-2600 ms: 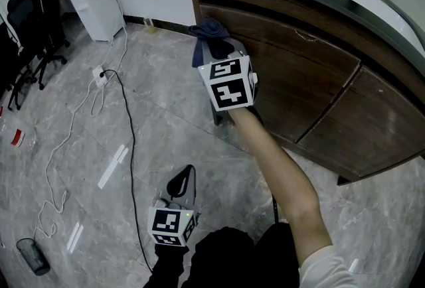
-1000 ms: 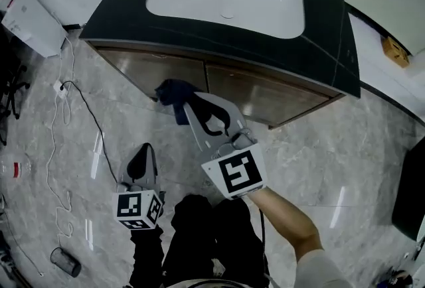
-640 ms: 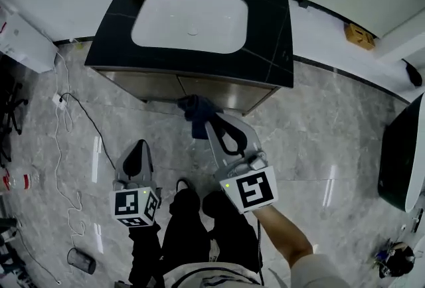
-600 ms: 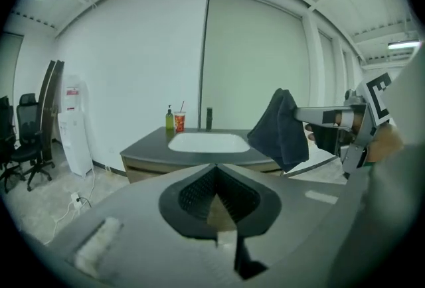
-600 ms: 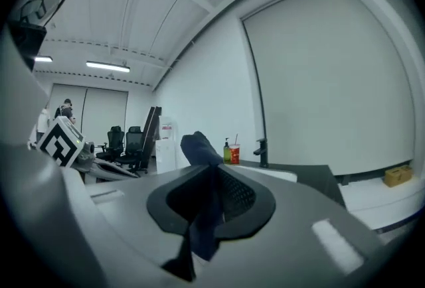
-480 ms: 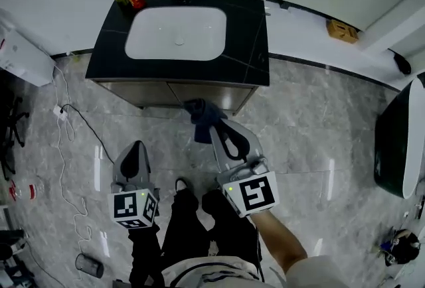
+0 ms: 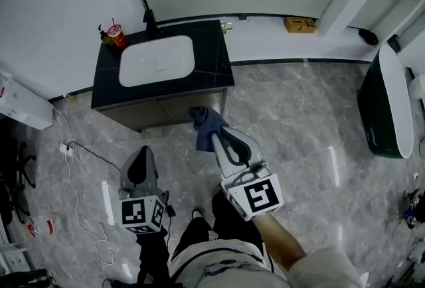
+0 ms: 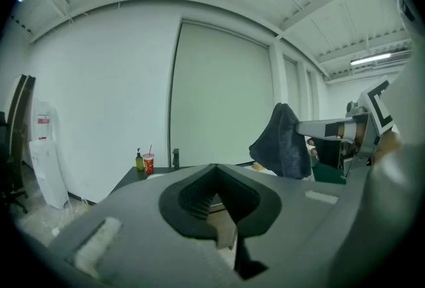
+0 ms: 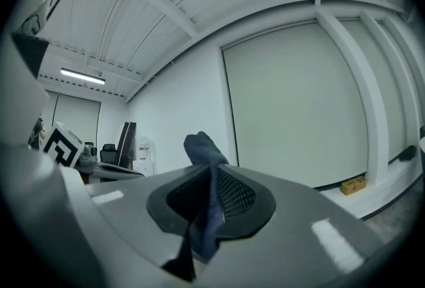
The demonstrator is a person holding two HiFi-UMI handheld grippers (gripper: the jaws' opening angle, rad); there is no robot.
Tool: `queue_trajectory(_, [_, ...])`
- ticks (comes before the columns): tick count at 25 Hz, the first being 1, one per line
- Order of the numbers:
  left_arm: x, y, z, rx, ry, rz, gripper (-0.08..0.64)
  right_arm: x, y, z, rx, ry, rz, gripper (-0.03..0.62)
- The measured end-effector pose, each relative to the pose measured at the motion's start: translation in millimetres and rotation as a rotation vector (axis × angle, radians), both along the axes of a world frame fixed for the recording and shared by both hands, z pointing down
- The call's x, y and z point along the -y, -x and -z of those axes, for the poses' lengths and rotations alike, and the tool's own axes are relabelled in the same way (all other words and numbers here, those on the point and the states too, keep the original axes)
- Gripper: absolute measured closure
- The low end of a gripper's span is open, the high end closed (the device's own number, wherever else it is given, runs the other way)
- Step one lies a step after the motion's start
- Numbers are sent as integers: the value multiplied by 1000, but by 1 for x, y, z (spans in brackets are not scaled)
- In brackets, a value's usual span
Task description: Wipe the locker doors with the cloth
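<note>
Right gripper [image 7: 216, 136] clamped on dark blue cloth [image 7: 203, 122]. Left gripper [image 7: 140, 159] closed, nothing between jaws. Wide marble floor [image 7: 299, 114] open to right; cable [image 7: 74, 180] trails at left. Cabinet doors [image 7: 174, 109] foreshortened under black countertop [image 7: 214, 58], barely visible. Cloth bunched, drooping off jaw tips, overlapping cabinet's front corner; contact unclear.

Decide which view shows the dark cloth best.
Left gripper view: the cloth hangs whole, seen side-on. Head view shows it small, from above; right gripper view only a pinched strip between the jaws.
</note>
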State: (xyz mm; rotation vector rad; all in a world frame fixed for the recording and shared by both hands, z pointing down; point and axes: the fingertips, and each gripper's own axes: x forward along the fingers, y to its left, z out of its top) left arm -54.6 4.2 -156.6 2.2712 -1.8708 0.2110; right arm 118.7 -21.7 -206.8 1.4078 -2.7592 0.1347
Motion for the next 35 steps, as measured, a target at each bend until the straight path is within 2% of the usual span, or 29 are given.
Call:
queue_trajectory(8, [-59,8,50,-27,-59,-116,557,-76,8,36,4,-36,-110,554])
queue_trajectory(14, [-91,32,57,-40,-65,-114,557,-114,25,42,-9,-33,-121,557])
queue_trajectory(20, [-102,39,63,-29,-61,-95,557,-121,23,52,-12,-38,-115,558])
queue_trajectory(35, [-105,16,80,-21,-89,-80,557,-121,3,67,-17,-76,-106,563])
